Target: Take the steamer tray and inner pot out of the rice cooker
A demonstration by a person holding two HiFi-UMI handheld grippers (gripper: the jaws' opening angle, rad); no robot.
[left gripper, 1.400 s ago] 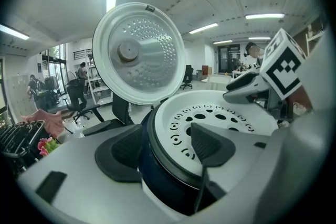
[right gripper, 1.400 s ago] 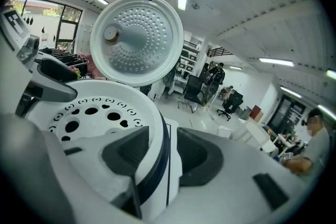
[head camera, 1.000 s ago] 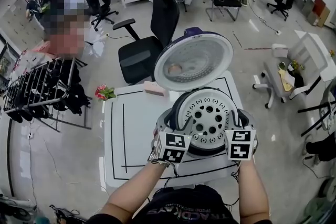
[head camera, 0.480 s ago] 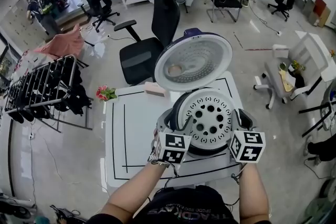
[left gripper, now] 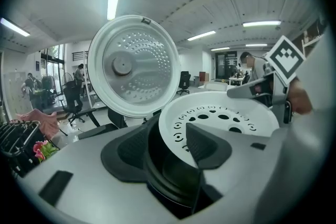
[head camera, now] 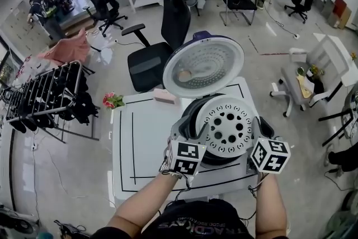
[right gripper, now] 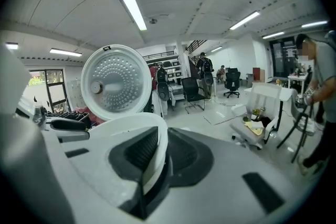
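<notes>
The round white steamer tray point(head camera: 228, 131), which has no long axis, sits half out of the open rice cooker point(head camera: 178, 132) on a white desk point(head camera: 140, 143). Its perforated face points up, tipped a little toward the person's left: the right edge rides high while the left edge dips inside the dark inner pot point(head camera: 194, 116), which is seated in the cooker. The right hand-held gripper point(right gripper: 157, 149) has its jaws clamped on the tray's right rim. The left hand-held gripper point(left gripper: 168, 136) is closing, its jaws wide, with the tray's left rim and the pot's edge between them and the pads not visibly pressing on either. The cooker's lid point(head camera: 204, 66) stands upright behind the tray, its dimpled underside facing the person.

A second earlier the tray lay level in the cooker; since then its right side has risen and shifted right, baring a dark crescent of pot on the left, and the right hand-held gripper has rolled. Beyond the desk stand a black office chair point(head camera: 168, 25), pink flowers point(head camera: 112, 99) and a clothes rack point(head camera: 45, 92).
</notes>
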